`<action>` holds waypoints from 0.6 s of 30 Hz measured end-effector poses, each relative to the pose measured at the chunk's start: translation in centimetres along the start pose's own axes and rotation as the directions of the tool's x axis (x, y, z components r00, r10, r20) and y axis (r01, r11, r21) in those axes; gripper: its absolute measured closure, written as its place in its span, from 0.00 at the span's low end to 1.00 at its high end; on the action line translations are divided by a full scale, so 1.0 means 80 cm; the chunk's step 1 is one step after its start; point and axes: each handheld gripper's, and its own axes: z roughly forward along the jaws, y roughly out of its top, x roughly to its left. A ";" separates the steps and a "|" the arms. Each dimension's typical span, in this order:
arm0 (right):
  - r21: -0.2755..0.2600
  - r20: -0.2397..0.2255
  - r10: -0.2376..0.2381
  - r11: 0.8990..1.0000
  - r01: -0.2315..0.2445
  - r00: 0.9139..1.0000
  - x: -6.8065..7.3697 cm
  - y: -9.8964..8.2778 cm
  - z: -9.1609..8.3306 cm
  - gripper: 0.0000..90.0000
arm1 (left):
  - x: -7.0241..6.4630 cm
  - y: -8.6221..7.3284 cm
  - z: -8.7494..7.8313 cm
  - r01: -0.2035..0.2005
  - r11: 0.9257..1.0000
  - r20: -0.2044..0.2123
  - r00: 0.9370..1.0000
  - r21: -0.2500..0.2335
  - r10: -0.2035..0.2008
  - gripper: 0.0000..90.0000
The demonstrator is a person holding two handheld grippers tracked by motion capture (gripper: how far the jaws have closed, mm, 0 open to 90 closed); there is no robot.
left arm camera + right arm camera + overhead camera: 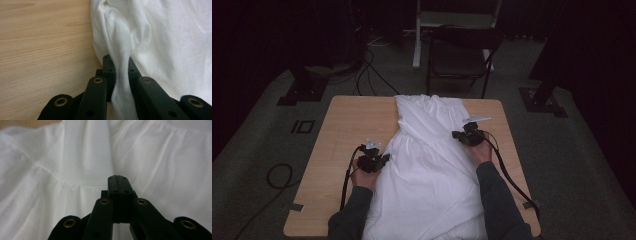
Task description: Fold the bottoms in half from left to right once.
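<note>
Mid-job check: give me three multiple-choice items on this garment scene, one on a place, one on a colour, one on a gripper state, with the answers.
1. Where does the left hand-held gripper sit?
A. at the garment's left edge
B. on the chair
C. at the table's far edge

2. What colour is the garment?
A. blue
B. white
C. red

3. How does the left hand-held gripper stand?
A. wide open over bare wood
B. shut on a bunched fold of garment
C. shut on a cable

Answers:
1 A, the high view shows it at the cloth's left edge on the table.
2 B, the cloth is white in every view.
3 B, the left gripper view shows a twisted fold pinched between the jaws.
</note>
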 end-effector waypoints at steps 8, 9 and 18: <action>0.051 -0.017 0.024 0.998 -0.024 1.000 -0.005 -0.007 0.023 0.57 | 0.008 -0.007 0.011 0.036 0.999 -0.007 0.999 0.028 -0.036 0.75; 0.060 -0.020 0.027 0.998 -0.026 0.999 -0.005 -0.009 0.028 0.52 | 0.010 -0.007 0.011 0.042 0.999 -0.003 0.999 0.033 -0.042 0.72; 0.118 -0.062 0.021 0.993 -0.013 0.998 0.004 -0.008 0.049 0.96 | 0.008 -0.008 0.007 0.035 0.999 0.001 0.999 0.020 -0.035 0.82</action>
